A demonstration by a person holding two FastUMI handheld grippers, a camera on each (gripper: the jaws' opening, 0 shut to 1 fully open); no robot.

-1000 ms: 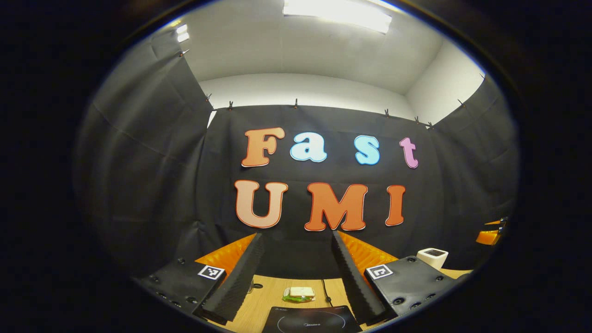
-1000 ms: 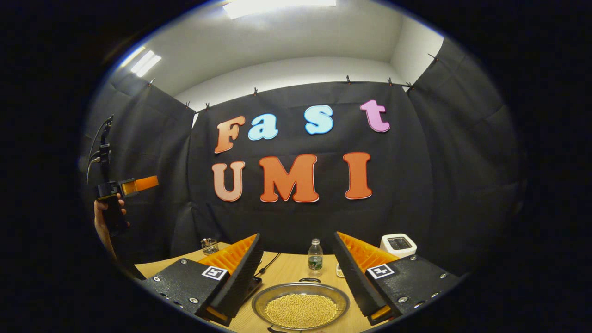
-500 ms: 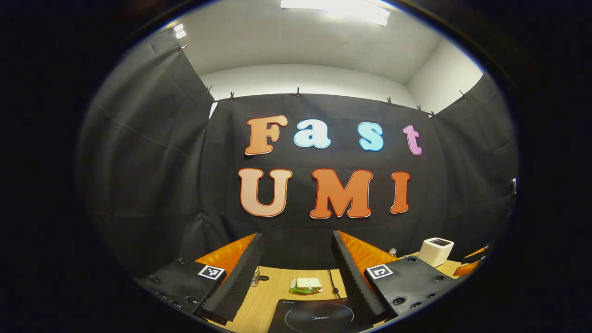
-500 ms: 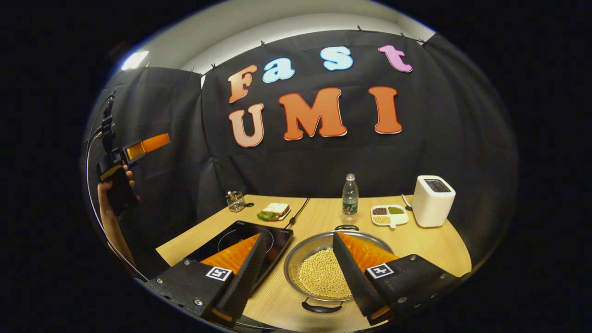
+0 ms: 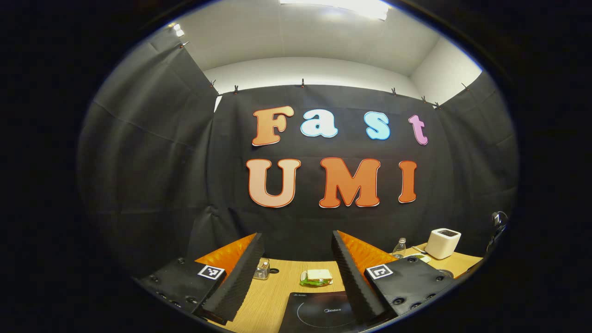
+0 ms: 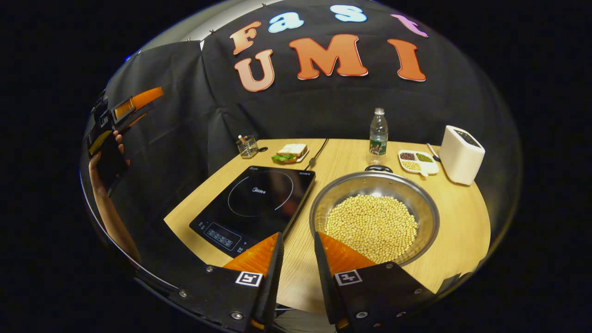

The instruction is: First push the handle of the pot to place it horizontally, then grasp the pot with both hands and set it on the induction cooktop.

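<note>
pot [image 6: 374,217] | full of beans, on table right beside cooktop [image 6: 254,203] | right gripper [image 6: 296,245] nearly closed, empty; left gripper [image 5: 296,268] spread, empty | nudge handle [image 6: 378,168] gently, keep level

Off-task on the wooden table [image 6: 462,217]: far-edge glass jar [image 6: 247,146], sandwich on plate [image 6: 289,152], water bottle [image 6: 378,132], divided dish of grains [image 6: 417,161], white toaster [image 6: 460,154] at right.
</note>
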